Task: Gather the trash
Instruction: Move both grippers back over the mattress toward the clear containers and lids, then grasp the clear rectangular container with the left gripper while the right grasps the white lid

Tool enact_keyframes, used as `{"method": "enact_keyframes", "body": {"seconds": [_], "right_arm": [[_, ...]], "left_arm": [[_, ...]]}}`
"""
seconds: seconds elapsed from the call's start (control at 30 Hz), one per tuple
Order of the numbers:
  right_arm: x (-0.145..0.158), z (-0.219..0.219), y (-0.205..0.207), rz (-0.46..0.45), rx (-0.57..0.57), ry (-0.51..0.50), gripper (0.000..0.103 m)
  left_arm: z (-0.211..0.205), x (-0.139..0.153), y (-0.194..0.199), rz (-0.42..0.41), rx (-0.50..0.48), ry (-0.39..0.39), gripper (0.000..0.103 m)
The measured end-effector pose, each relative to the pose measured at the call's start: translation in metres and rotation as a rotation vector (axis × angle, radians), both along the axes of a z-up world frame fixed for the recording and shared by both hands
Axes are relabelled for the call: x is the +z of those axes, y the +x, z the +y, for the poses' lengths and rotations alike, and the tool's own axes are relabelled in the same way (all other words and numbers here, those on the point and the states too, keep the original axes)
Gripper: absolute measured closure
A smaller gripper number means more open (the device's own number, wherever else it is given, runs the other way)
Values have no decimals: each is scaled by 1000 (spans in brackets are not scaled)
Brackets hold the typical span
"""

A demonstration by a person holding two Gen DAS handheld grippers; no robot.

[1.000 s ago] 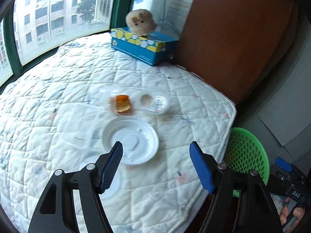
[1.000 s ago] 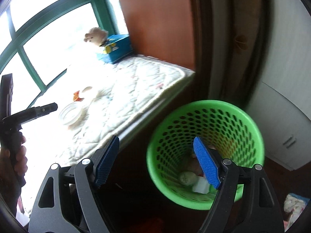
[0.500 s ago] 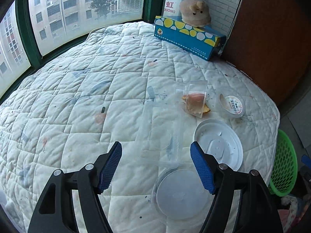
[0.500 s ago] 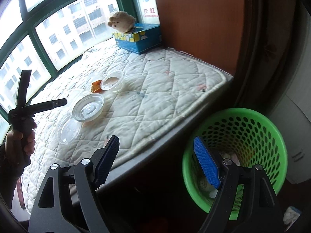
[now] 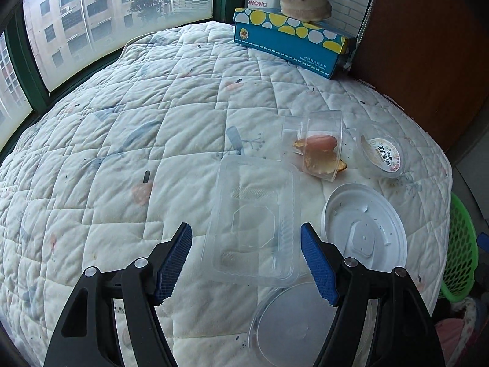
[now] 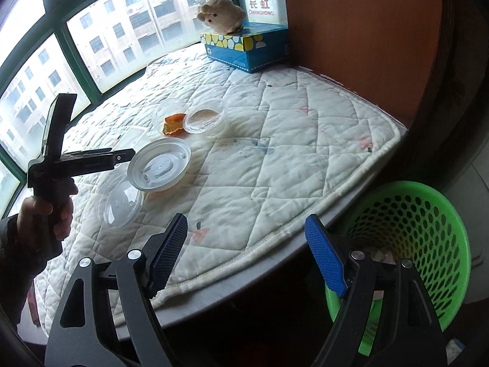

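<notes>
Trash lies on a white quilted pad (image 5: 122, 159). A clear rectangular plastic tray (image 5: 253, 223) sits right ahead of my open left gripper (image 5: 246, 263), between its fingers' line. Beside it are a white round lid (image 5: 363, 229), a clear round lid (image 5: 293, 318), a clear cup with orange food scraps (image 5: 321, 150) and a small labelled tub (image 5: 382, 156). My right gripper (image 6: 246, 257) is open and empty above the pad's front edge, left of the green mesh basket (image 6: 412, 244). The left gripper also shows in the right wrist view (image 6: 122, 156), by the white lid (image 6: 159, 168).
A blue tissue box (image 5: 290, 42) with a plush toy (image 5: 302, 0) on it stands at the back by a brown wooden panel (image 5: 428, 46). Windows (image 5: 91, 15) bound the pad's far side. The basket stands on the floor off the pad's right edge (image 5: 458, 244).
My left gripper has swung left from the white lid and closed in on the clear tray. My right gripper has risen away from the basket toward the pad's edge.
</notes>
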State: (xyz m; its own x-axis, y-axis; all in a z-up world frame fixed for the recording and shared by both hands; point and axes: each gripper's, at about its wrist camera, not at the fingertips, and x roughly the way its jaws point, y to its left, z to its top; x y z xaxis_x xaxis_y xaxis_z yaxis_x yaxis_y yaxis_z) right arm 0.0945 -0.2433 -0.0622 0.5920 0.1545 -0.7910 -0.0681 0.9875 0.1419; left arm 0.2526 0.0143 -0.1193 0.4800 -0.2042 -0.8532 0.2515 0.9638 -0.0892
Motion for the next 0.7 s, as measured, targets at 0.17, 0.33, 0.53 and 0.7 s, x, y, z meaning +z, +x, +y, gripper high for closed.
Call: {"method": "enact_keyframes", "body": {"seconds": [0.17,0.33,0.53,0.7], "right_arm": [[-3,13,10,9,33,-3,24],[-5,33,24,15,80,15,24],[-10,63,47,30,135,54,16],[-20,83,67,54,155,89,13]], "left_arm": [[0,-1,2,-8,-21,-16,46],[10,6,0,-29,-1,-41,47],[31,22,-3,-57,36,-69,47],[46,30,-5,-67,60,-88,47]]}}
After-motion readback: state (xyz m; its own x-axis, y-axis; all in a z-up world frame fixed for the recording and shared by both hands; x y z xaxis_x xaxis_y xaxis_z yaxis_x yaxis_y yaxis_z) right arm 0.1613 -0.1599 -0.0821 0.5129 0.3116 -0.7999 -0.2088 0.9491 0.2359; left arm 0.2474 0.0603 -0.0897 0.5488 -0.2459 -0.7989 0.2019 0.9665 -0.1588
